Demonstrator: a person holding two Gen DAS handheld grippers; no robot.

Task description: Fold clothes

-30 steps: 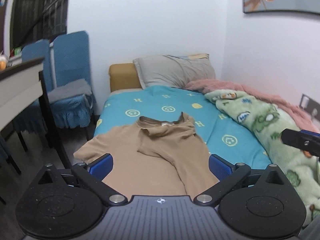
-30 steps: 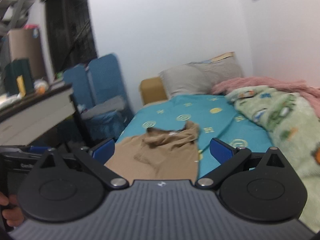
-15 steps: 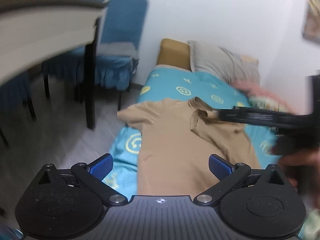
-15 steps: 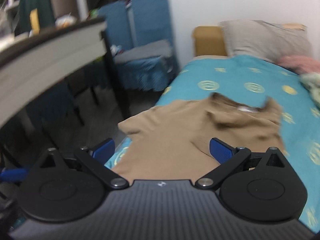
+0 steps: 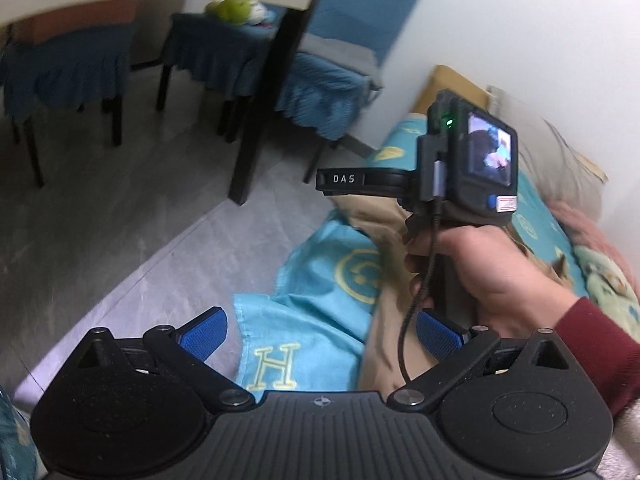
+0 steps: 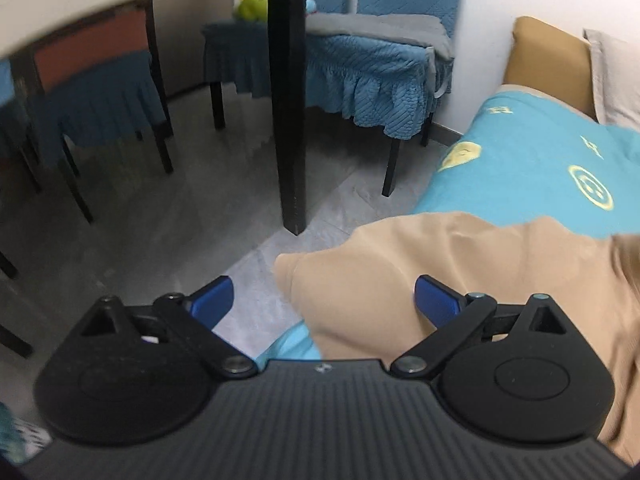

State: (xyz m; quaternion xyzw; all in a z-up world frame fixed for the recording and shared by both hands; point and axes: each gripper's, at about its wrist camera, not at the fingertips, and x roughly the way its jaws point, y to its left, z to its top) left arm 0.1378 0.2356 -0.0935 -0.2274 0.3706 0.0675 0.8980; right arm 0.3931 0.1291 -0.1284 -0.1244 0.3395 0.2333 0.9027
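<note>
Looking from my left gripper (image 5: 320,330), I have swung down to the bed (image 5: 320,320) edge since a second ago; it is open over the blue sheet, and my right hand (image 5: 480,272) reaches ahead. From my right gripper (image 6: 324,298), open too, the tan shirt (image 6: 440,264) sleeve now lies between the fingers, so I can grab it to fold.
</note>
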